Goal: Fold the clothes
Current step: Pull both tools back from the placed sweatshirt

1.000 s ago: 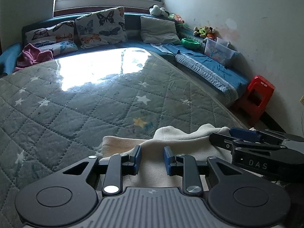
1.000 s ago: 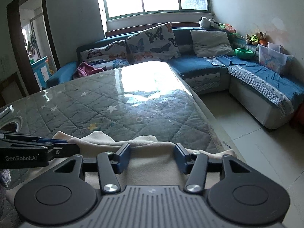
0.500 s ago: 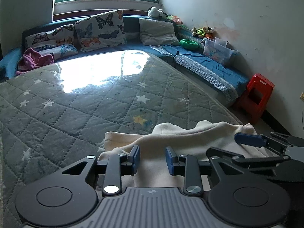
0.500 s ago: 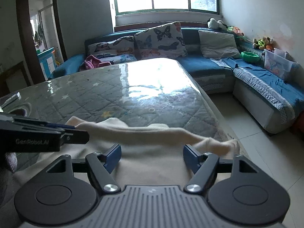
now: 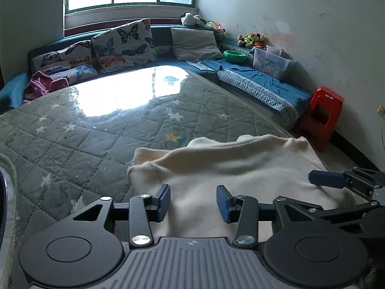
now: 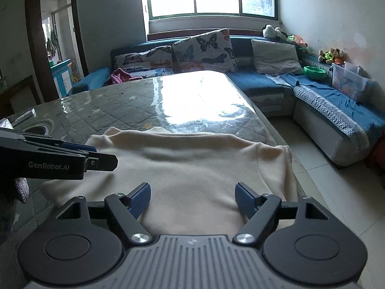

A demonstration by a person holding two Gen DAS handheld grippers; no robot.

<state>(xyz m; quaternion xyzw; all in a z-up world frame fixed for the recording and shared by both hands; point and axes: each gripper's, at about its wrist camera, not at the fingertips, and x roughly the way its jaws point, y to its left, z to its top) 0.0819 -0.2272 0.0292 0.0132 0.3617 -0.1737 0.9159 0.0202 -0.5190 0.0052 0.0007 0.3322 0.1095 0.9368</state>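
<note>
change: both of my tongs have backed toward the lower edge of their frames since a second ago, and more of the garment shows ahead of them now; it lies flatter and wider.
left gripper (image 5: 192,200): jaws have just been opening; I see them spread, blue pads clear of the cloth on both sides, garment under the gap, nothing pinched.
right gripper (image 6: 192,200): jaws have just been opening too; spread wide, pads not pressing anything, cloth under the gap.
cross-view: right gripper's blue fingertip shows at right edge of the left view, over the garment; left gripper's black body enters the right view at left edge, also over the cloth.
cream fleece garment (image 5: 231,168): spread out on the near part of the table, lower centre of both views; its right side reaches the table edge in the right view.
grey-green quilted star-print table cover under a glossy clear sheet (image 5: 96,139): fills mid-frame, window glare at upper centre.
blue corner sofa (image 6: 264,84): behind the table, top of frame, with butterfly-print cushions (image 6: 204,50) on it.
red plastic stool (image 5: 322,115): right of frame in left view, on the floor by the wall.
</note>
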